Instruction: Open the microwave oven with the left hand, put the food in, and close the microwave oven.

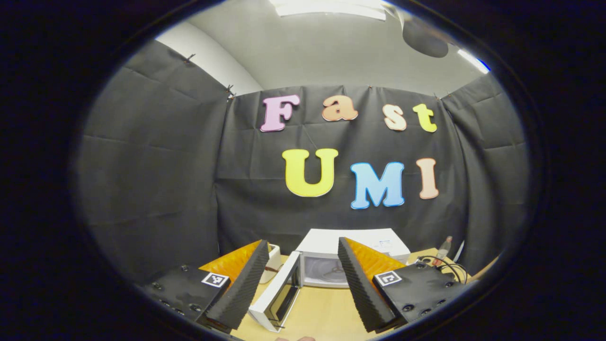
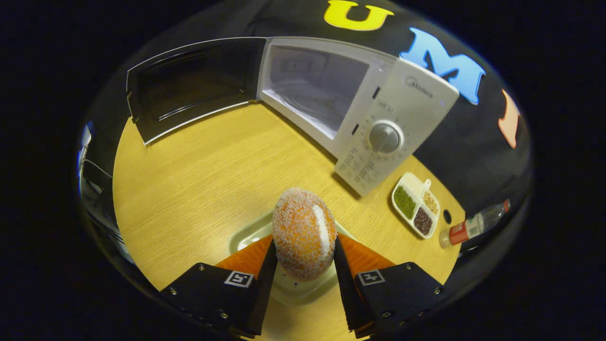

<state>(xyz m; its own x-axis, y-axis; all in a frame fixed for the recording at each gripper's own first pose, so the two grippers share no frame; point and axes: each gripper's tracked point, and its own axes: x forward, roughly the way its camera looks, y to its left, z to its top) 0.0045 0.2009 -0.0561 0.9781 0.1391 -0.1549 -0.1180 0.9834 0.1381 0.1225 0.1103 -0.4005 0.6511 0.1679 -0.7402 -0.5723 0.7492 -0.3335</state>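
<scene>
Microwave (image 2: 360,113) stands on the wooden table (image 2: 199,180) with its door (image 2: 189,85) swung wide open to the side of the cavity; the cavity is lit and shows a turntable inside. In the left gripper view the microwave (image 1: 352,248) sits ahead at the back of the table, door (image 1: 279,296) hanging out toward the camera. Food (image 2: 304,233), a round sugared bun with a pale stripe, is in front of the microwave, over a pale tray (image 2: 251,235) that rests on the table. Right gripper (image 2: 303,258) is clenched on the food, one finger pressing each side of it; whether the food touches the tray cannot be told. Left gripper (image 1: 303,279) is released, jaws spread apart with nothing between them, held in front of the microwave and level with its open door. A small white container (image 1: 273,255) sits just beside the door's far edge. Beside the microwave's control panel lies a divided dish (image 2: 416,206) with green, dark and tan fillings in separate compartments, and past it a bottle (image 2: 473,225) lies on its side near the table edge.
</scene>
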